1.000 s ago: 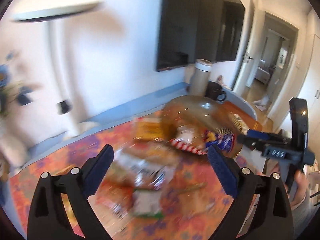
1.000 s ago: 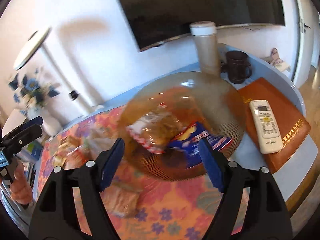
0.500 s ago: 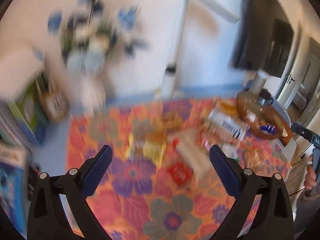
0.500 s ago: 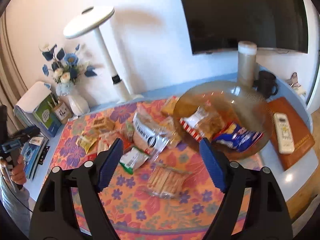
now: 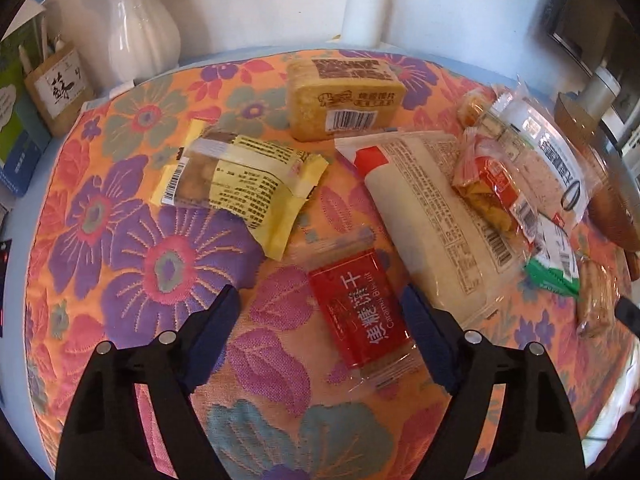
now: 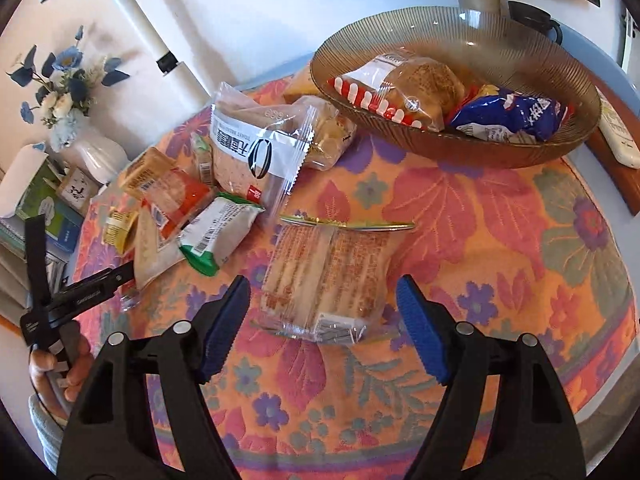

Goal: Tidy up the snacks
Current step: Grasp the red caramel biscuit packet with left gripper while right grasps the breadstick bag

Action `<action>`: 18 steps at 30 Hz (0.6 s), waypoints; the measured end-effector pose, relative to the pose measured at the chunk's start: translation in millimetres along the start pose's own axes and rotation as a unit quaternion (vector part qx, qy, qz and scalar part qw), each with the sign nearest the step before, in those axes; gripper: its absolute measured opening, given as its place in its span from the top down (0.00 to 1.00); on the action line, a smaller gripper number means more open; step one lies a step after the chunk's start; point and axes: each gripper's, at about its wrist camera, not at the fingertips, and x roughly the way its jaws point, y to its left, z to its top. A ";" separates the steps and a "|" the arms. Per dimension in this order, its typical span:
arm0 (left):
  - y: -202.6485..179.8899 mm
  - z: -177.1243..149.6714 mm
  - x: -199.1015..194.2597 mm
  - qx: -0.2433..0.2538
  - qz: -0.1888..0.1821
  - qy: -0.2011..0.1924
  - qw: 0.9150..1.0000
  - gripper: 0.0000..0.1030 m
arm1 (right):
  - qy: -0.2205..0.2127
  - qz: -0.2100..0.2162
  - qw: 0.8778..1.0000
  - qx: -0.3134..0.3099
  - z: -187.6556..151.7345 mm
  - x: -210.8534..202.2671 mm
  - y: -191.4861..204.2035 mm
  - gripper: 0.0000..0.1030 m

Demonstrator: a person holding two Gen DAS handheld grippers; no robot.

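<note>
The left gripper (image 5: 320,320) points down at a red, flat, clear-wrapped caramel biscuit packet (image 5: 360,308) that lies on the flowered orange tablecloth (image 5: 168,264); its jaws have just been closing a little, but they are wide apart and the pads do not press on the packet, which lies between them and nearer to the right-hand pad. The right gripper (image 6: 324,312) is also wide and holds nothing; between its blue pads lies a clear bag of thin biscuit sticks (image 6: 328,276), flat on the cloth. The ribbed brown glass bowl (image 6: 520,40) stands beyond it, with a bread bag and a blue snack bag already inside. I judge that both hands are preparing a pick. To do it well, each gripper should be centred over its packet, go down until the pads are beside the packet's long edges, and then close gently, because biscuits break easily and the smooth wrapper may slip. The left one should shift a little toward the packet, away from the long pale packet (image 5: 440,216) just beside it.
</note>
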 end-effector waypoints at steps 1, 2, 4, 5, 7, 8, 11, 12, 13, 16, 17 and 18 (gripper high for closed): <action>-2.1 -1.6 -1.1 0.000 -0.002 0.001 1.000 0.23 | 0.002 -0.001 1.000 -0.001 0.8 2.7 0.8 0.25; -3.5 -5.1 -3.7 0.001 -0.004 0.002 1.000 0.27 | 0.006 -0.005 1.000 -0.001 1.2 6.6 1.9 0.24; 3.2 -6.2 -4.5 0.001 -0.001 0.002 1.000 0.31 | 0.014 -0.011 1.000 -0.001 1.5 14.5 3.2 0.24; 6.3 -8.3 -6.4 0.002 0.005 0.001 1.000 0.31 | 0.018 -0.016 1.000 -0.002 1.0 19.6 3.7 0.24; 8.0 -9.1 -7.3 0.009 -0.001 -0.002 1.000 0.32 | 0.022 -0.020 1.000 -0.002 1.0 26.5 3.7 0.23; 5.4 -10.0 -7.3 0.015 -0.005 -0.002 1.000 0.32 | 0.022 -0.024 0.999 -0.004 1.3 30.3 4.7 0.22; -7.7 -11.5 -2.9 0.033 -0.009 0.001 0.999 0.33 | 0.017 -0.038 0.999 -0.014 3.1 32.5 9.4 0.22; -13.2 -12.1 -0.7 0.041 -0.005 0.004 0.999 0.37 | 0.017 -0.040 0.999 -0.015 3.7 33.0 10.5 0.22; -16.7 -9.8 1.2 0.047 0.004 0.006 0.999 0.38 | 0.018 -0.043 0.999 -0.017 3.8 33.7 11.4 0.22; -22.7 -10.6 -0.7 0.055 0.018 0.000 0.998 0.55 | 0.016 -0.053 0.998 -0.027 3.2 36.2 15.2 0.22; -22.3 -12.2 -2.9 0.054 0.022 -0.001 0.998 0.66 | 0.015 -0.057 0.998 -0.031 2.5 36.6 16.0 0.22; -22.1 -13.8 -5.2 0.055 0.022 -0.002 0.998 0.68 | 0.014 -0.059 0.998 -0.034 1.8 37.0 16.8 0.22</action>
